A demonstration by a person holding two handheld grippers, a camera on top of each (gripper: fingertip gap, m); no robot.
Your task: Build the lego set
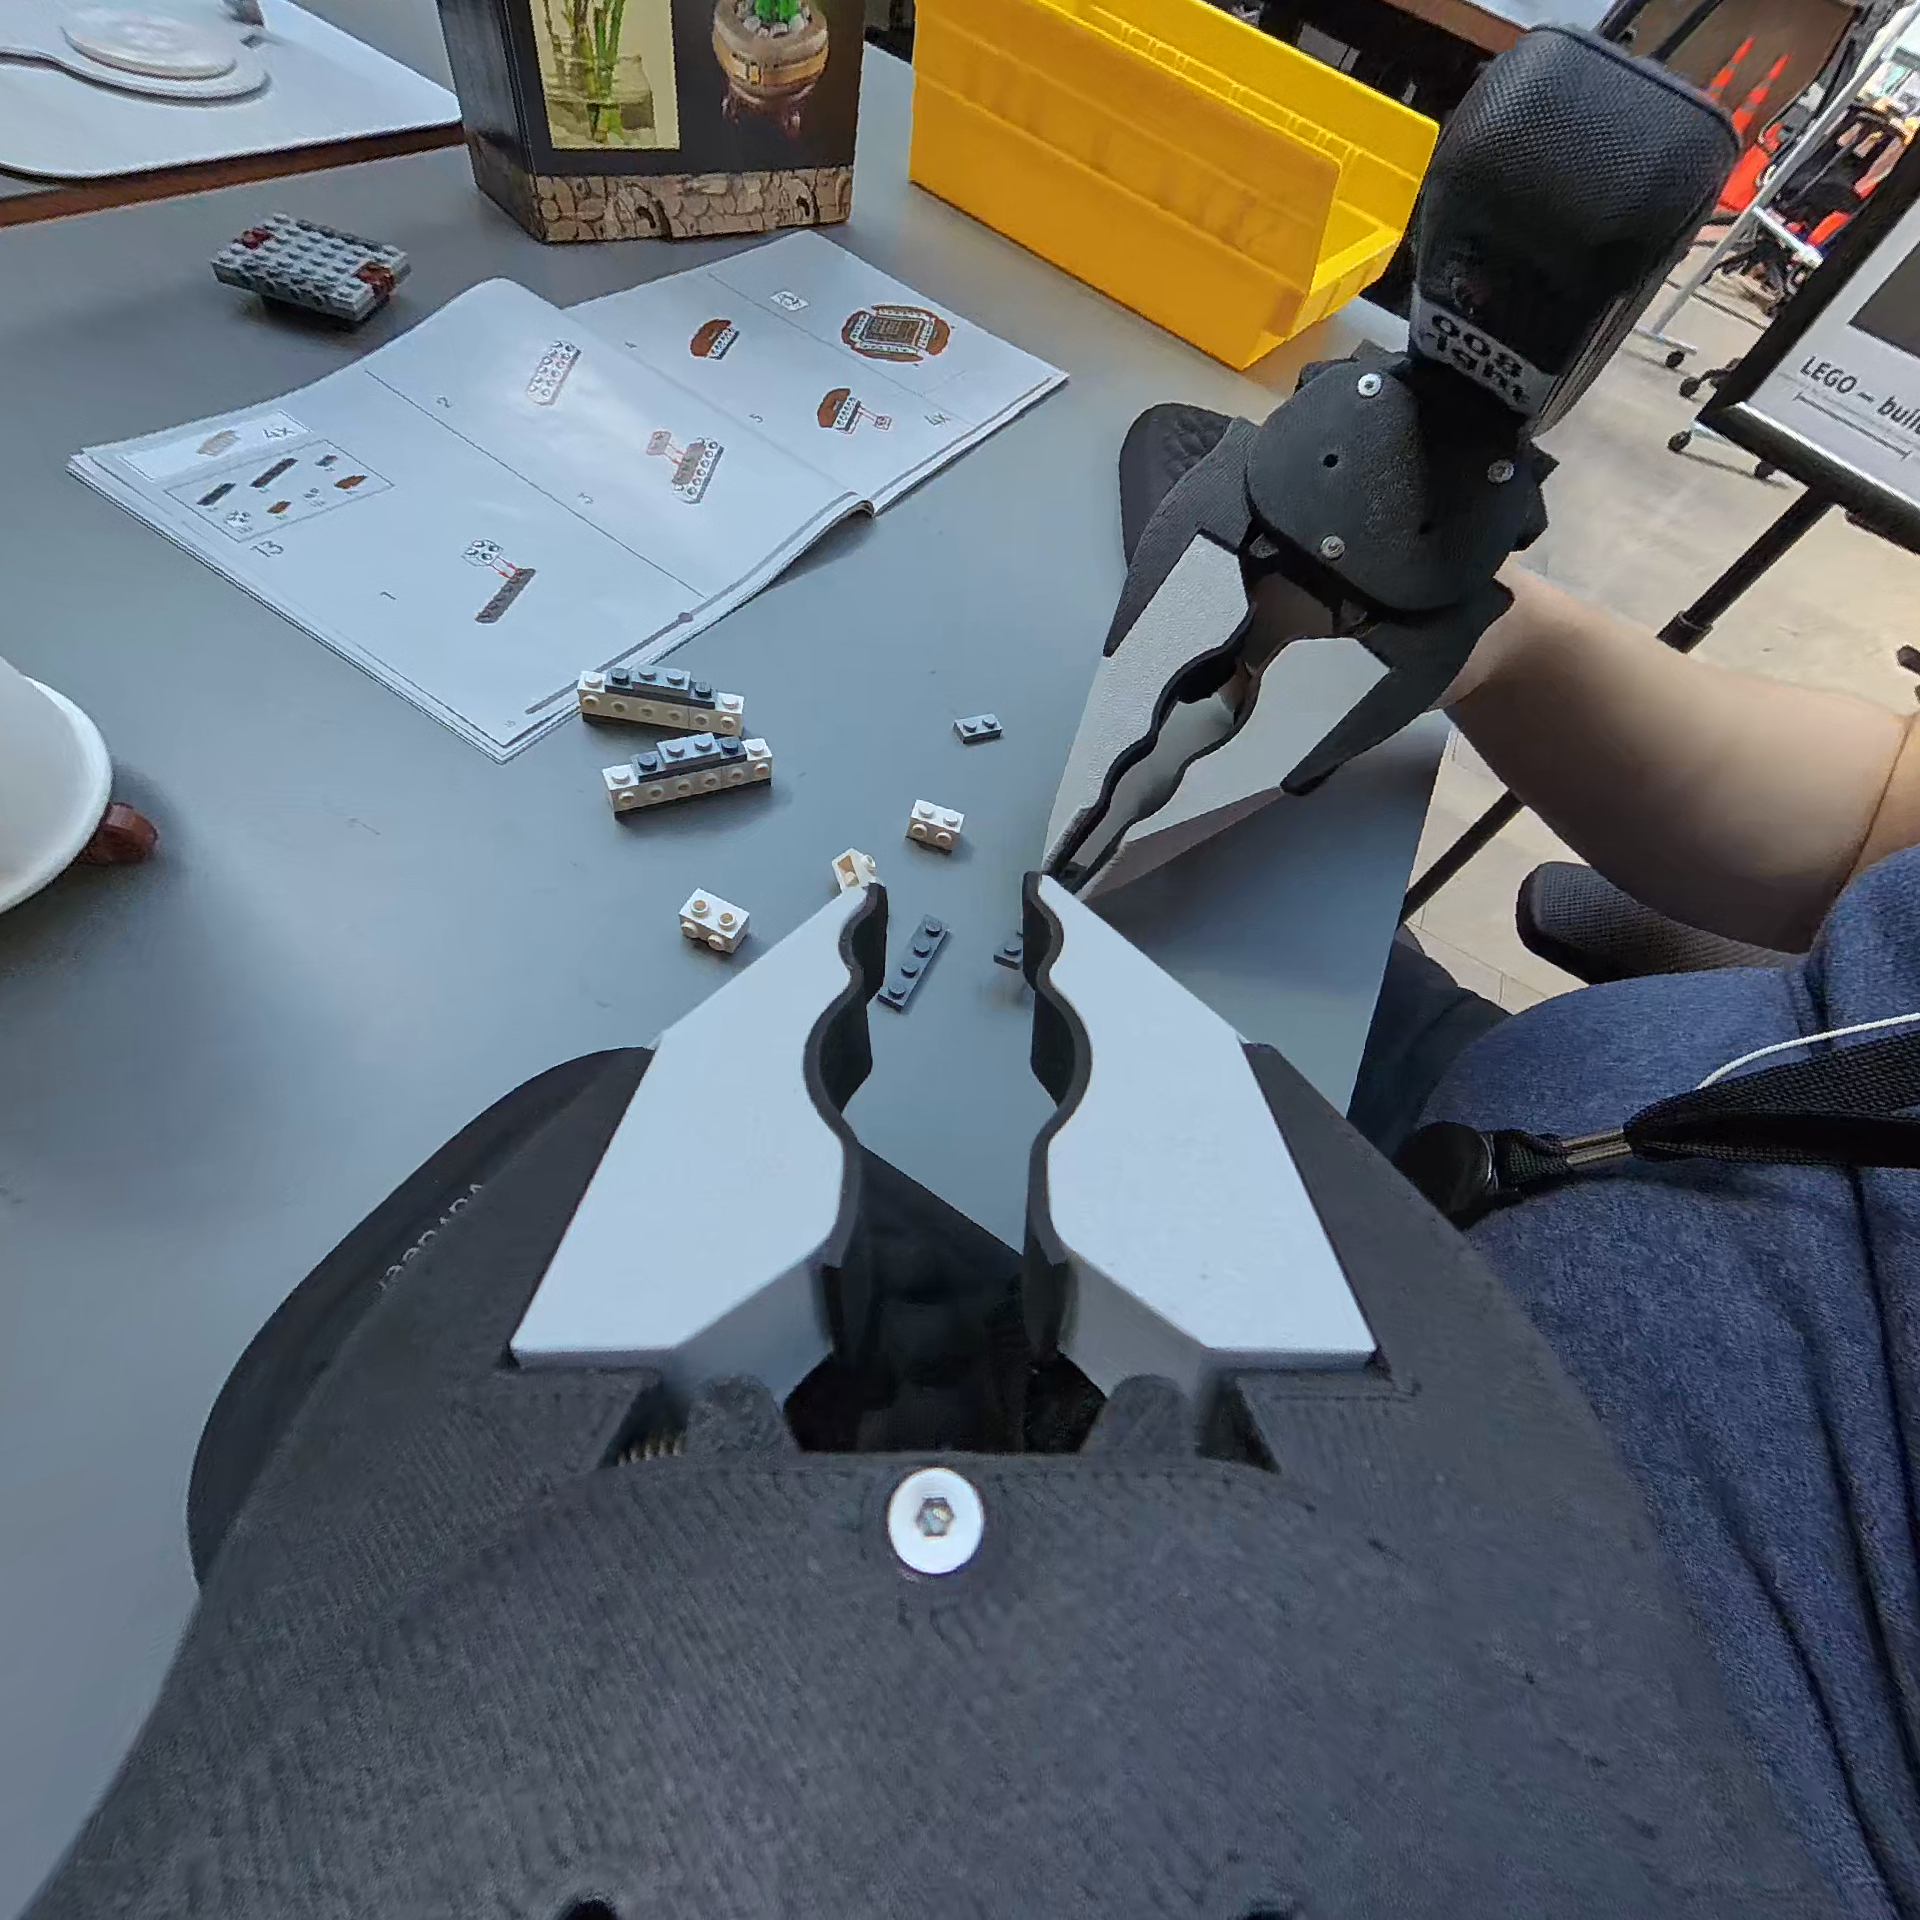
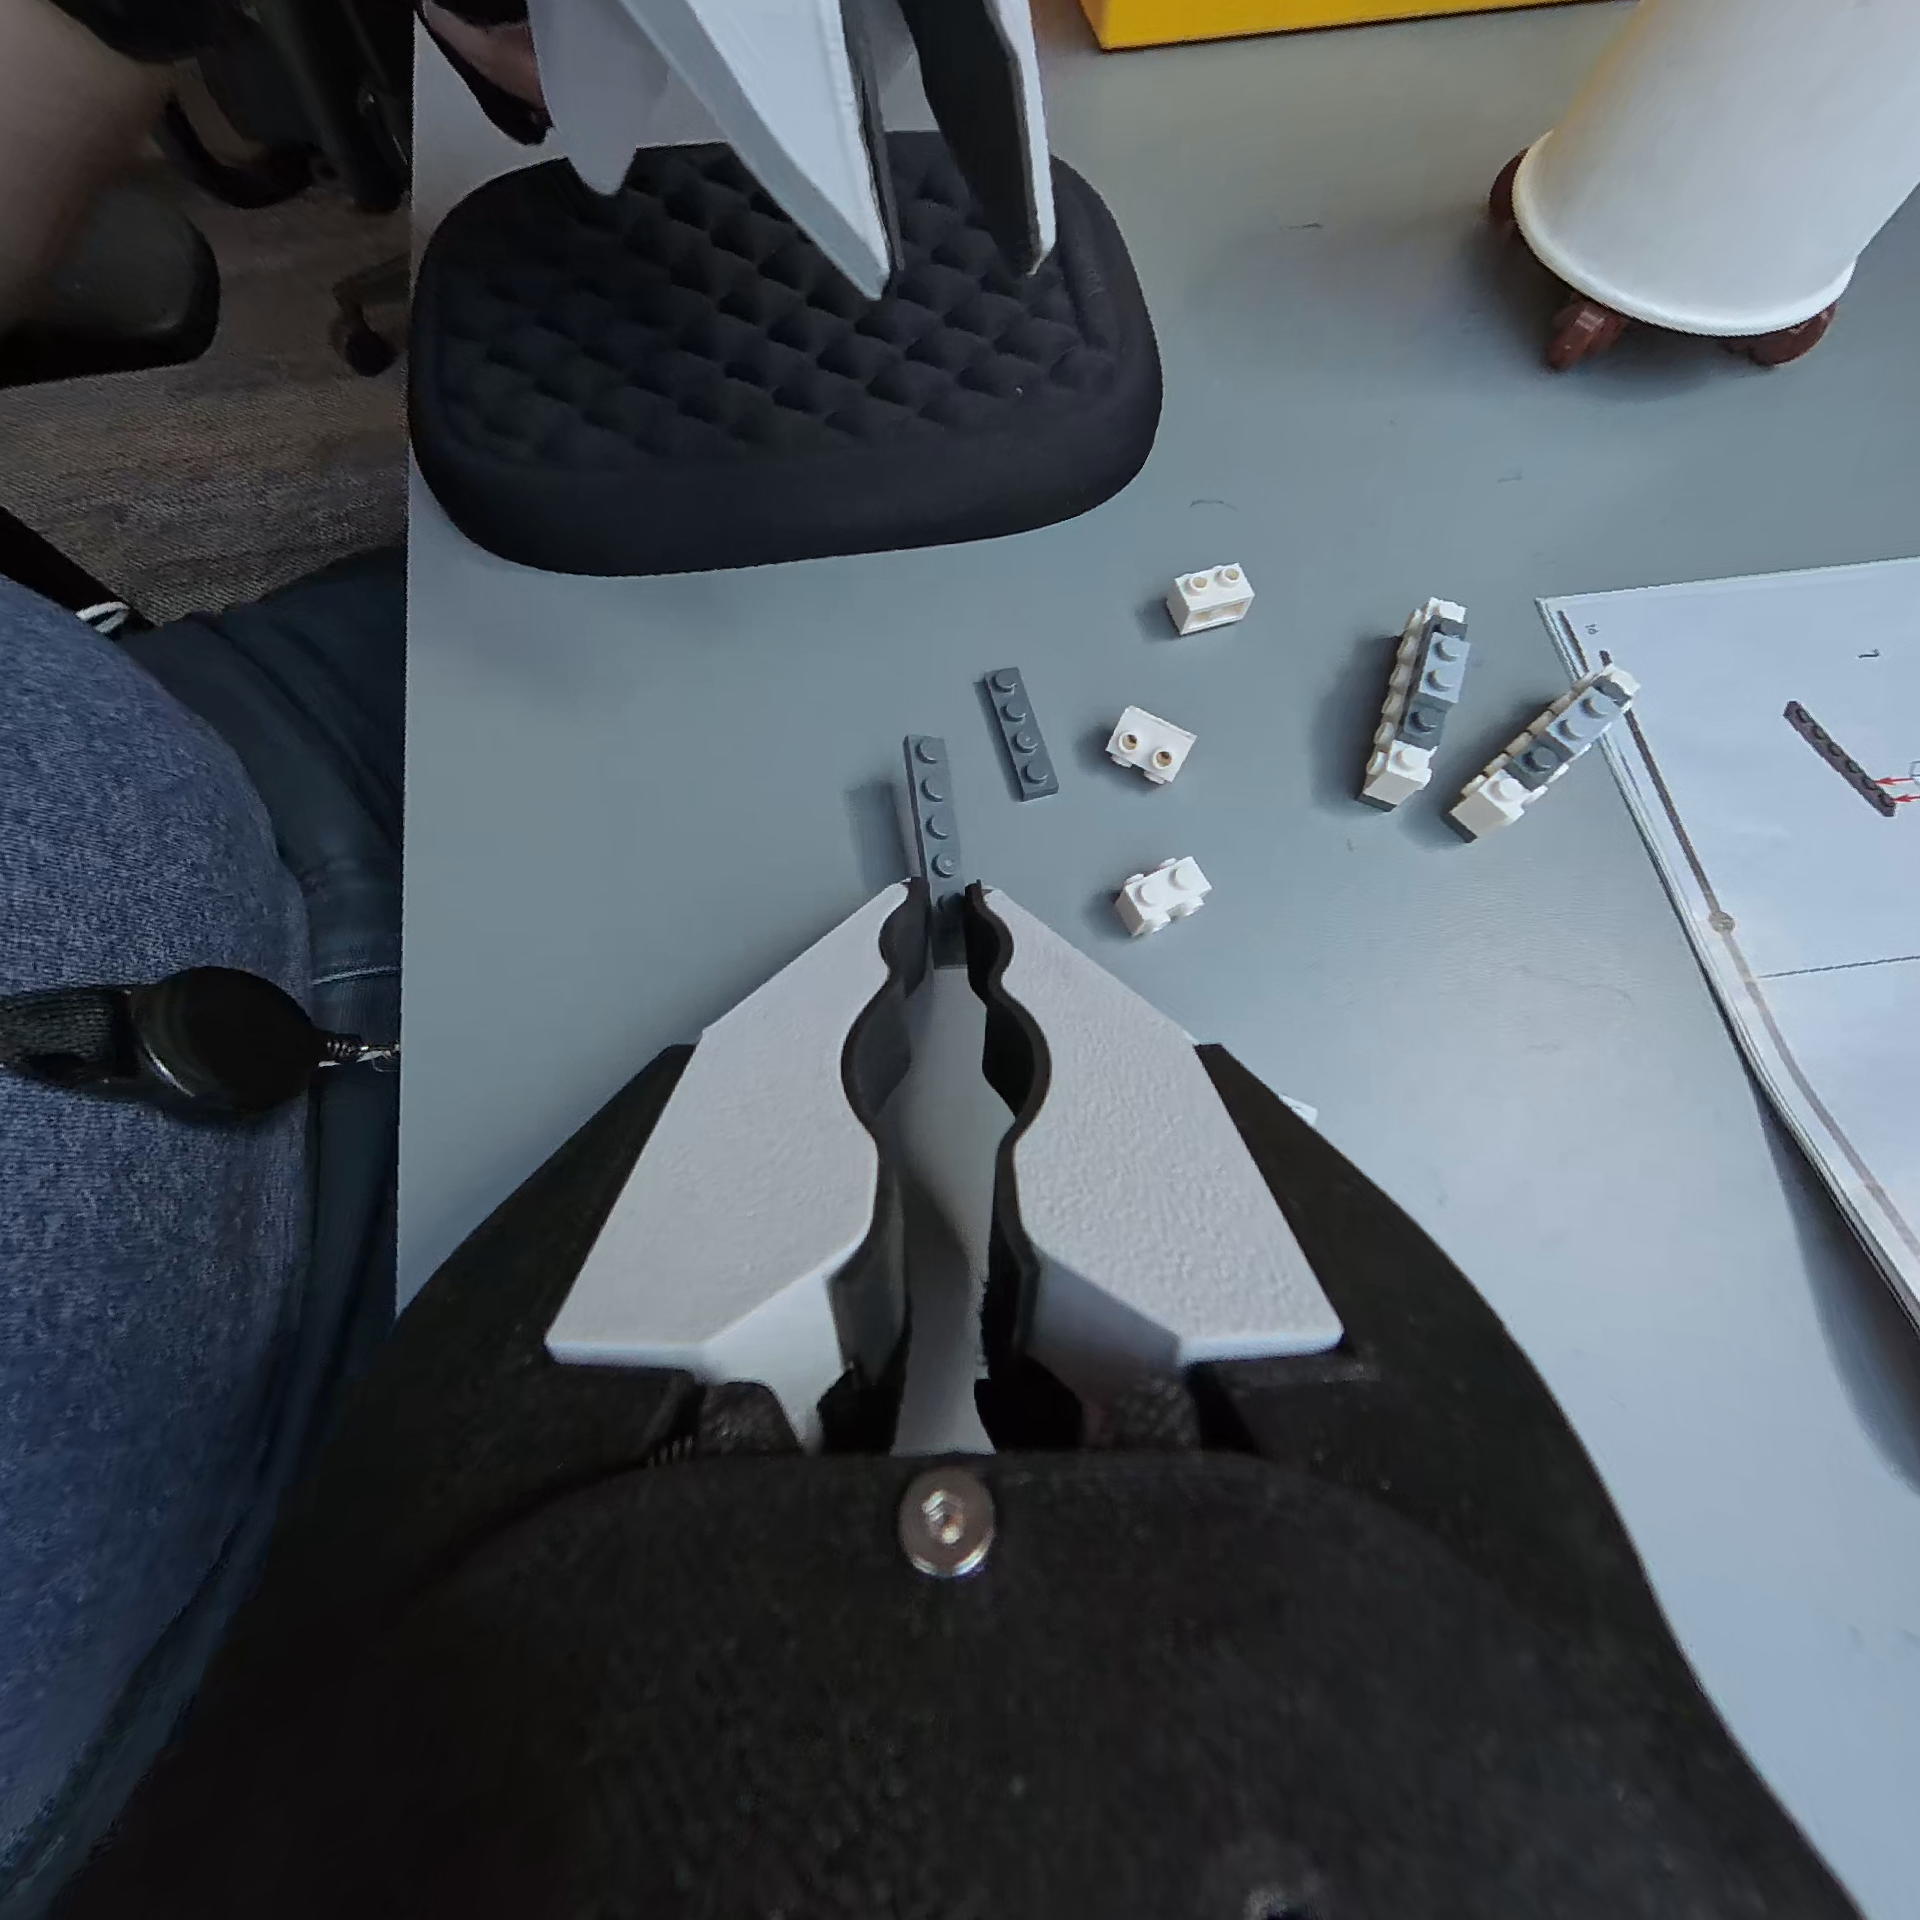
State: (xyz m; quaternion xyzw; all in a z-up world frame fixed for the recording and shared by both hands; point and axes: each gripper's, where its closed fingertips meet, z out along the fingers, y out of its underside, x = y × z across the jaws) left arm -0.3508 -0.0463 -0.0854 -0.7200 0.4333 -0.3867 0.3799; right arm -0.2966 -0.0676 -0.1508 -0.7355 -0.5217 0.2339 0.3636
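Observation:
My right gripper (image 2: 940, 902) is shut on one end of a dark grey 1x4 plate (image 2: 930, 816), which sticks forward just above the grey table. A second dark grey 1x4 plate (image 2: 1020, 732) lies beside it and shows between my left gripper's fingers (image 1: 914, 961). My left gripper (image 1: 956, 902) is open and empty, hovering above that plate. The right gripper (image 1: 1070, 873) comes down from the upper right in the left wrist view. Three white bricks (image 2: 1150, 743) and two white-and-grey strip assemblies (image 2: 1418, 707) lie nearby.
The open instruction booklet (image 1: 571, 468) lies beyond the bricks. A grey plate assembly (image 1: 307, 270), the set's box (image 1: 665, 104) and a yellow bin (image 1: 1143, 177) stand at the back. A black wrist pad (image 2: 779, 353) and a white cup (image 2: 1714, 156) sit on the table. My hands' fingertips stand some 9 cm from each other. The white cup (image 2: 1714, 156) sits 20 cm or so from the ends of my left fingers.

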